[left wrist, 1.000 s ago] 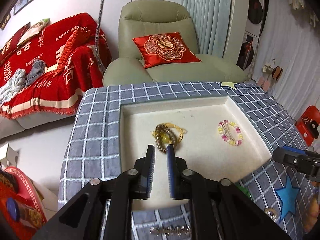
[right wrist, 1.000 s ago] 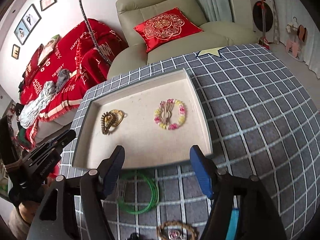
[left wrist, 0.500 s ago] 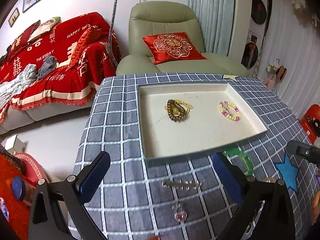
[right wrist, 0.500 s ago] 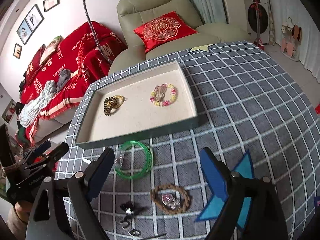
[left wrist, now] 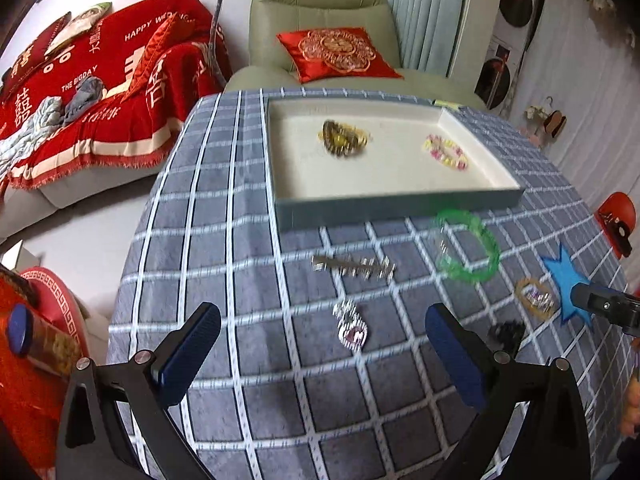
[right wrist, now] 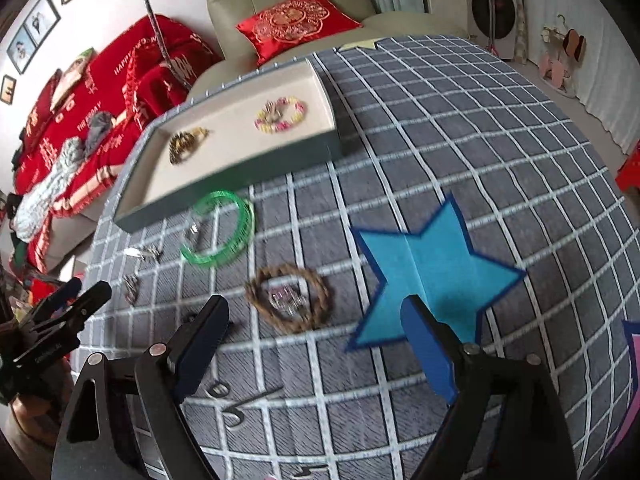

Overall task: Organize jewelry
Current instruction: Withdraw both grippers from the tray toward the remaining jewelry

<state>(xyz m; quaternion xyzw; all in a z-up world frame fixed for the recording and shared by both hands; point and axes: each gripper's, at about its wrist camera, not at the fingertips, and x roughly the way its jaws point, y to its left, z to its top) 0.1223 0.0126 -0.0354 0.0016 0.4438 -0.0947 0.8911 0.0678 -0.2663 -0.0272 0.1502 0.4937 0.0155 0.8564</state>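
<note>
A grey tray point(left wrist: 400, 204) point(right wrist: 240, 172) with a cream floor holds a brown bead bracelet point(left wrist: 342, 138) point(right wrist: 186, 142) and a pink-yellow bead bracelet point(left wrist: 446, 152) point(right wrist: 282, 114). On the checked cloth in front of it lie a green bangle point(left wrist: 468, 246) point(right wrist: 218, 234), a silver hair clip point(left wrist: 354, 266) point(right wrist: 144, 254), a silver-pink pendant point(left wrist: 352, 326) and a braided brown bracelet point(right wrist: 288, 298) point(left wrist: 536, 298). My left gripper point(left wrist: 322, 354) is open, the pendant just ahead between its fingers. My right gripper point(right wrist: 316, 344) is open just short of the braided bracelet.
A blue paper star point(right wrist: 432, 272) lies right of the braided bracelet. Small metal hooks point(right wrist: 232, 404) and a dark clip point(left wrist: 506, 332) lie near the front. A green armchair point(left wrist: 320, 20) and a red-covered sofa point(left wrist: 80, 92) stand beyond the round table.
Both grippers have drawn back from the tray to the loose pieces on the cloth. The left jaws, nearly shut by the brown bracelet, now stand wide; the right jaws widened too.
</note>
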